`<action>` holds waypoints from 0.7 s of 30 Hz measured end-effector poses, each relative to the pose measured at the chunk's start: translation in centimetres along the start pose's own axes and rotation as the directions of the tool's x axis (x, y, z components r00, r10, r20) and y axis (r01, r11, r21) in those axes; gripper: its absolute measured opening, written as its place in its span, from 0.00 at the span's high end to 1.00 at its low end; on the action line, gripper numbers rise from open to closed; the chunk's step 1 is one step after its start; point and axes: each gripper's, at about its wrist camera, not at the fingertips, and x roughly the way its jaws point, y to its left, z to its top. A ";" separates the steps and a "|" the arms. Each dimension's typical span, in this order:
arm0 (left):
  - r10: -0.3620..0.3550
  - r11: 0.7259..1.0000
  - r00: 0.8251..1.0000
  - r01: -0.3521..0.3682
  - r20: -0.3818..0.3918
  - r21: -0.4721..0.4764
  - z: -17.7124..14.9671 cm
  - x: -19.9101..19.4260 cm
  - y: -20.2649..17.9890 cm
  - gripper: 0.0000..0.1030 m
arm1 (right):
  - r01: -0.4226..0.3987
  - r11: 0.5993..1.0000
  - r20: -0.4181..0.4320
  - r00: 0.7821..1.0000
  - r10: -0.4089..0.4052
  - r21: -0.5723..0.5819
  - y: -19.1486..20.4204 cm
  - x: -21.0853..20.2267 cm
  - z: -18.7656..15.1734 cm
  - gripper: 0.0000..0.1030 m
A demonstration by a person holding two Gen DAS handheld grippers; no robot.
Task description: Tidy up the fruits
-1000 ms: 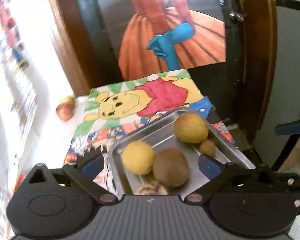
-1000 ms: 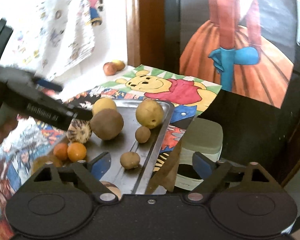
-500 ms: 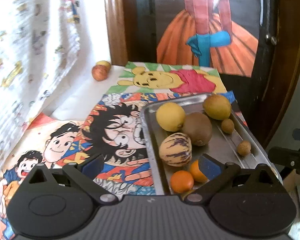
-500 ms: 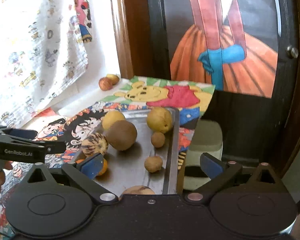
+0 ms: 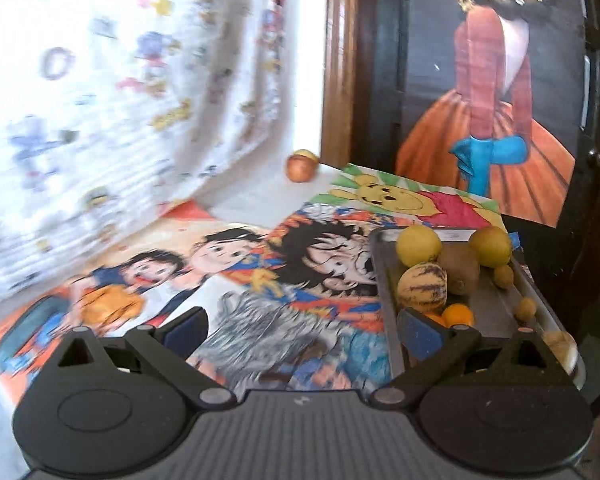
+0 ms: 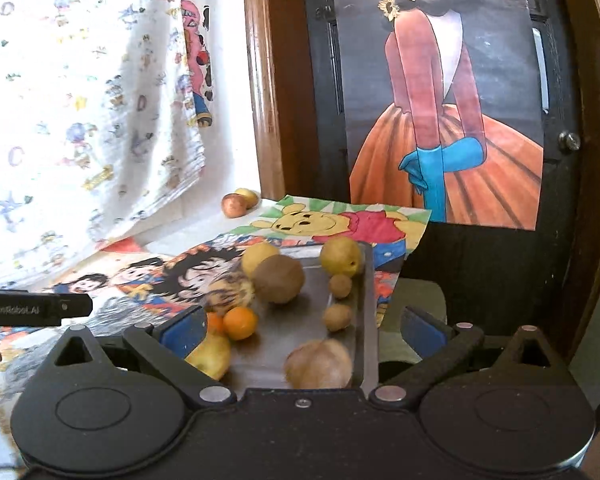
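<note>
A metal tray (image 6: 366,304) (image 5: 384,292) holds several fruits: two yellow round fruits (image 6: 340,257), a brown kiwi (image 6: 278,280) (image 5: 460,268), a striped melon-like fruit (image 5: 422,287) (image 6: 230,294), two small oranges (image 6: 240,322) (image 5: 458,315), small brown fruits (image 6: 337,317) and a pale fruit (image 6: 318,364) at the near end. Two fruits (image 6: 236,203) (image 5: 300,166) lie apart by the far wall. My left gripper (image 5: 302,330) is open and empty, left of the tray. My right gripper (image 6: 300,330) is open and empty above the tray's near end.
Cartoon posters (image 5: 228,264) cover the table. A patterned cloth (image 6: 80,112) hangs at the left. A dark door with a painted figure (image 6: 440,120) stands behind. A pale green box (image 6: 416,300) sits right of the tray. The left gripper's finger (image 6: 36,309) shows in the right wrist view.
Both grippers have drawn back and risen. The left one has swung left, so the tray now sits at its right. Both stay open and the fruits have not moved.
</note>
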 end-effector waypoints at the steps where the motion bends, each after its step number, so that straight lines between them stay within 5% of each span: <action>1: 0.004 1.000 1.000 -0.004 -0.002 -0.002 -0.2 -1.0 0.0 0.00 | -0.007 1.000 0.006 1.000 0.006 0.009 0.3 -0.9 -0.1 0.01; 11: 0.037 0.999 0.998 -0.037 0.056 -0.005 -3.0 -10.6 1.6 0.00 | -0.049 0.999 0.052 0.997 0.048 0.019 3.3 -8.4 -2.9 0.01; 21: 0.047 0.999 0.996 -0.047 0.079 -0.012 -5.5 -14.9 3.1 0.00 | -0.042 0.998 0.078 0.996 0.045 -0.041 5.4 -11.3 -4.1 0.00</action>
